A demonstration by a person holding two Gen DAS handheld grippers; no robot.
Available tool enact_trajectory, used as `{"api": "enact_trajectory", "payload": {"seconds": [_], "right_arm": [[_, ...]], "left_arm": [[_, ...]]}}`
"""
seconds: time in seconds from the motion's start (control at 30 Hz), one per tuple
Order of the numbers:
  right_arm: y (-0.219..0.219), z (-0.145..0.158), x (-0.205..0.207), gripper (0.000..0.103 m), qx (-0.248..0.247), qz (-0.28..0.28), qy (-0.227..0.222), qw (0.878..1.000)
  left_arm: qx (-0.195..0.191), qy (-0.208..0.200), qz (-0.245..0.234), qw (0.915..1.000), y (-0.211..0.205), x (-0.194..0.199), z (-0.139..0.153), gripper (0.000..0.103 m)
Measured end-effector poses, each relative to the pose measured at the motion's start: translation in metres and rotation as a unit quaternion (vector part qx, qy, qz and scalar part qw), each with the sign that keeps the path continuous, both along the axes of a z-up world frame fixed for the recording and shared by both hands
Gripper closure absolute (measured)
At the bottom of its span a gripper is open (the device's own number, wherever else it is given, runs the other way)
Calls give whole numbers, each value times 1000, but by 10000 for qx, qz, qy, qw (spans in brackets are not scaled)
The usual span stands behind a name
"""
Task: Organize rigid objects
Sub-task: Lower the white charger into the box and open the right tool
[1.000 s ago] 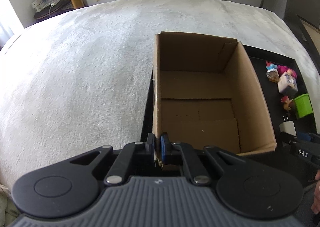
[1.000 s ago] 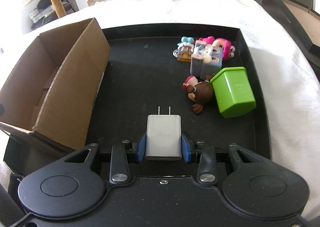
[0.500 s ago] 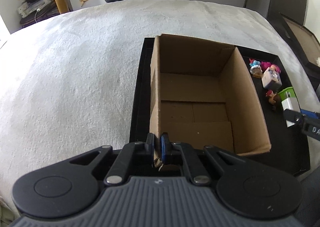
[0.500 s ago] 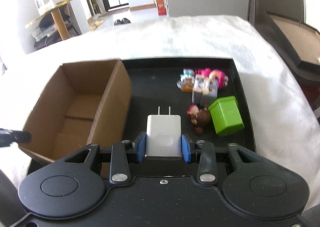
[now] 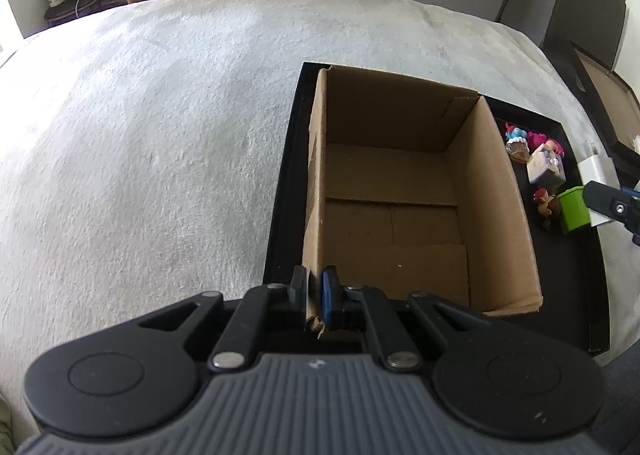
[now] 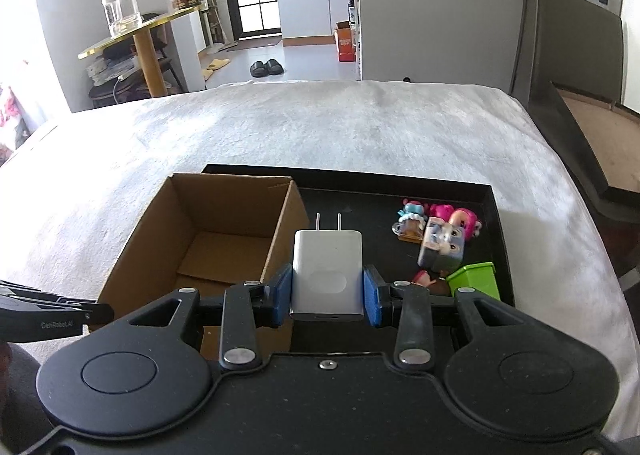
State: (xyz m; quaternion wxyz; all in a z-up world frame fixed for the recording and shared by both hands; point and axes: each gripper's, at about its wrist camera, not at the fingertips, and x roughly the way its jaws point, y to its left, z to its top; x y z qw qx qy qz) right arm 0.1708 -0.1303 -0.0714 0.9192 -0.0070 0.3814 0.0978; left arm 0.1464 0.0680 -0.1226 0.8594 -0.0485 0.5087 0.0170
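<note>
While gripped, charger (image 6: 327,271) base hidden

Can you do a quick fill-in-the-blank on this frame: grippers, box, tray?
1. The right hand-held gripper is shut on a white ____.
2. The left hand-held gripper pinches the wall of the ____ box.
3. Inside, the box is ____.
4. The green bin sits on the ____ tray.

Missing words: charger; cardboard; empty; black
</note>
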Motion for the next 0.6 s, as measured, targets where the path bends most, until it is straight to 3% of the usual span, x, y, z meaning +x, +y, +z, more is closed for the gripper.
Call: {"api": "enact_trajectory", "payload": {"seconds": [0.6], "right_arm": [[57,-5,5,67,-212,281,120,9993]], "left_arm": [[-274,-189,309,9990,15,0,2,96]]}}
